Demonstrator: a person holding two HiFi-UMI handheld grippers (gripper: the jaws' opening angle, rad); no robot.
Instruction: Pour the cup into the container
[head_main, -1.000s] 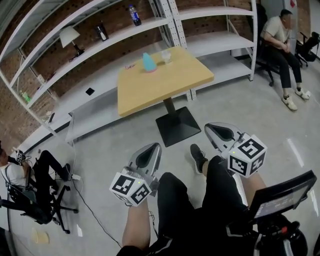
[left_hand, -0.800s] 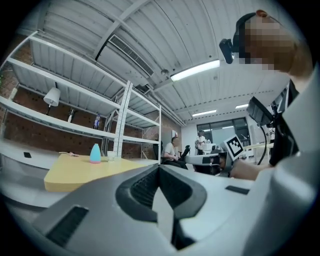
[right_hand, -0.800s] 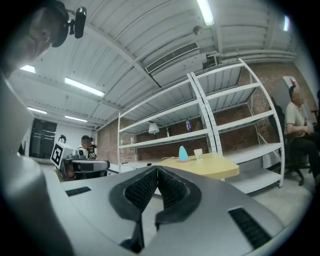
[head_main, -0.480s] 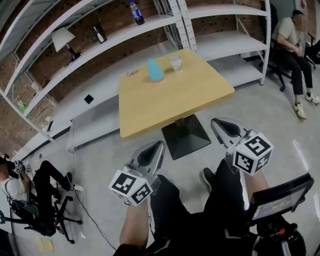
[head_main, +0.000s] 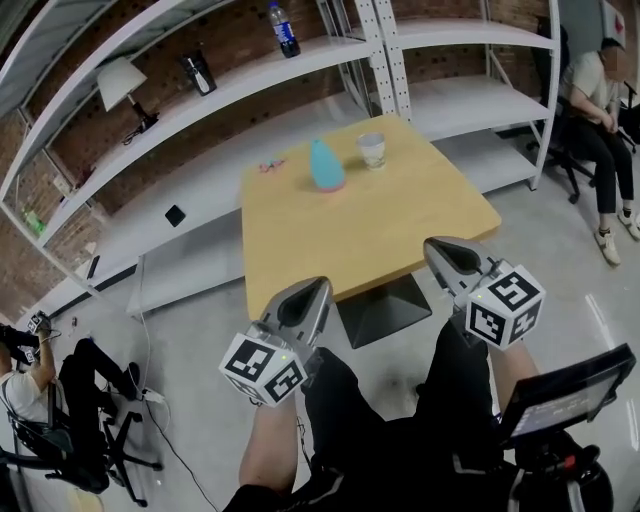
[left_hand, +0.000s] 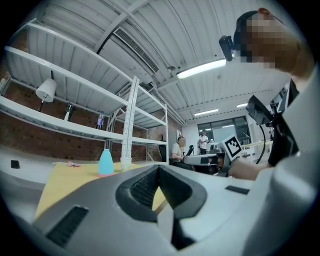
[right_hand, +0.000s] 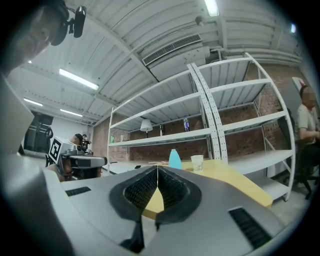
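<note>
A square, pale-wood worktop (head_main: 350, 230) on a black pedestal base (head_main: 385, 305) stands on a grey floor (head_main: 200, 330), in front of long white metal shelving (head_main: 250, 75) set against a brick wall. Its top is bare over most of its area. The cup (head_main: 372, 150) stands upright near the worktop's far edge. The light blue container (head_main: 326, 165) stands just beside it on the left, apart from it. A small pink thing (head_main: 270, 165) lies further left along the same edge.

On the shelf behind the worktop are a plastic bottle (head_main: 284, 28), a dark bottle (head_main: 198, 72) and a white desk lamp (head_main: 118, 85). To the worktop's right a person (head_main: 600, 110) sits on a chair. Low at its left another person (head_main: 40, 370) sits by an office chair (head_main: 90, 450).

The left tongs (head_main: 318, 285) and the right tongs (head_main: 432, 243) are held at the worktop's near edge, well apart from the cup and container. Both point toward them. Each pair is closed tip to tip with nothing between. A dark screen (head_main: 570, 390) sits at the near right of the worktop, beside the right tongs.
</note>
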